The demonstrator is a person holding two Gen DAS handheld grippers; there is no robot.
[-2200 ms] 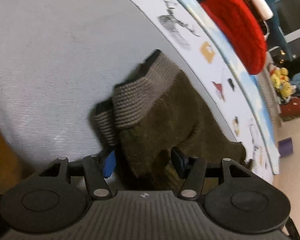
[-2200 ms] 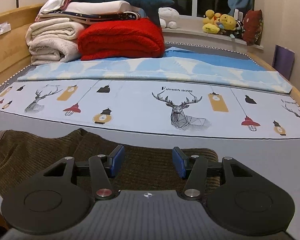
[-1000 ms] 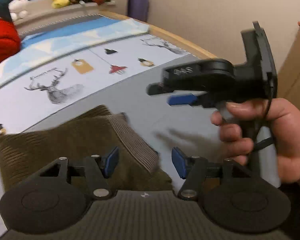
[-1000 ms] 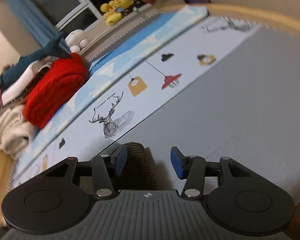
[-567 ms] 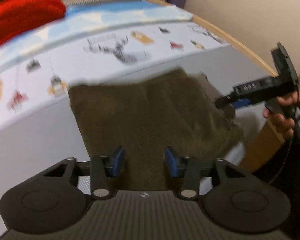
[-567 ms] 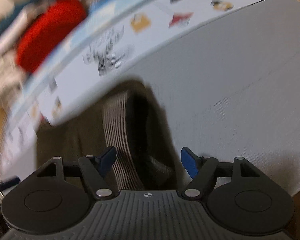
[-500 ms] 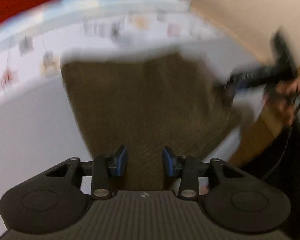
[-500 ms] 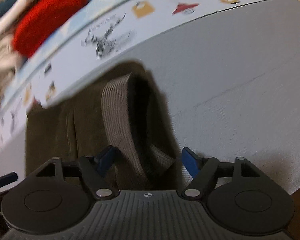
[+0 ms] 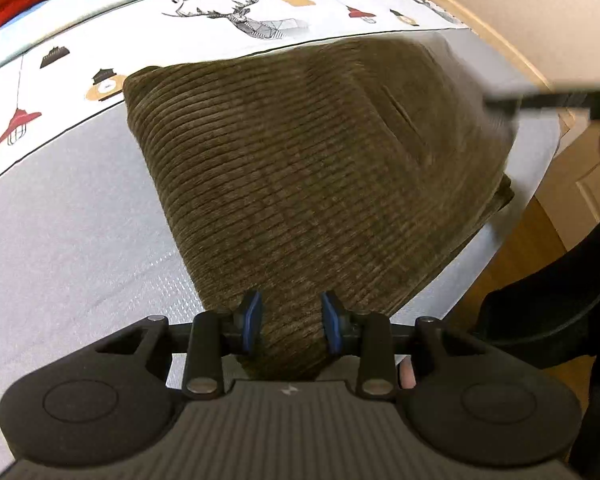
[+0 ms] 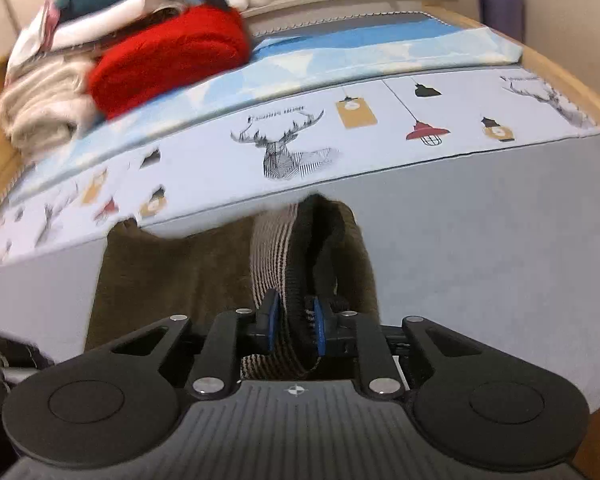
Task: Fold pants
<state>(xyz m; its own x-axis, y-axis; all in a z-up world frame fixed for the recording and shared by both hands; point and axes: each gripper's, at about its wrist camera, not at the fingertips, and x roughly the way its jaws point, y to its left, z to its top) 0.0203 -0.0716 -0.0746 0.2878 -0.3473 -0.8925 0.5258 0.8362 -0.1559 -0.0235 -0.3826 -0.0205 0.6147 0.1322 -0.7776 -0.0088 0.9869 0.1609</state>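
Left wrist view: the left claw (image 9: 291, 322) pinches the near edge of the pants (image 9: 320, 168), a brown corduroy slab already doubled over on the bed (image 9: 80, 240) near its edge. Judging by that compact shape, folding looks well along (perhaps one fold or a tidy-up remains).

Right wrist view: the right claw (image 10: 292, 323) is clamped on the striped ribbed waistband (image 10: 270, 252), whose opening gapes dark beside it; the corduroy spreads leftward, slightly rumpled.
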